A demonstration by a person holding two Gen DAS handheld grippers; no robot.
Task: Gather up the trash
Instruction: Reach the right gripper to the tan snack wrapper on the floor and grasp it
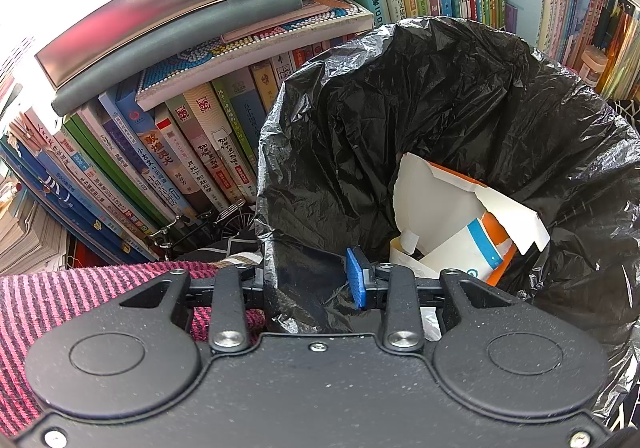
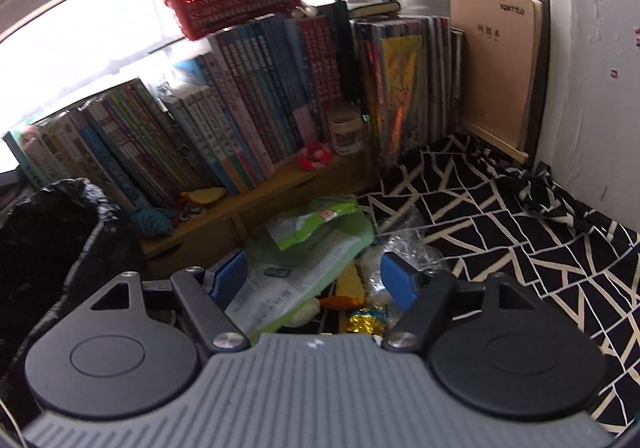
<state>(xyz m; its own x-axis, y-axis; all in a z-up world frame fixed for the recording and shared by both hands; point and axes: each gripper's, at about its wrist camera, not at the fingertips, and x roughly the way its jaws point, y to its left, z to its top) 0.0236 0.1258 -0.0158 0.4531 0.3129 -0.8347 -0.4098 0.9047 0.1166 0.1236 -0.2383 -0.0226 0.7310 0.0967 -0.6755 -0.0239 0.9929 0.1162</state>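
In the left wrist view a black trash bag point(image 1: 440, 108) gapes open, with a torn white and orange carton point(image 1: 464, 224) inside it. My left gripper point(image 1: 312, 282) is open at the bag's near rim. The plastic edge drapes over its left finger and hides that pad, while the blue right pad point(image 1: 356, 280) shows inside the bag. In the right wrist view my right gripper point(image 2: 312, 282) is open just above a litter pile: a green and white wrapper point(image 2: 308, 252), clear crumpled plastic point(image 2: 404, 244), an orange and yellow wrapper point(image 2: 344, 298) and gold foil point(image 2: 366, 322). The bag point(image 2: 52, 232) stands at the left.
Rows of upright books point(image 1: 168, 152) and stacked books line the back behind the bag. A low wooden shelf point(image 2: 224, 216) carries books, a jar point(image 2: 346, 130) and small toys. A black and white patterned cloth point(image 2: 500, 228) covers the surface at right. A pink striped cloth point(image 1: 60, 304) lies at left.
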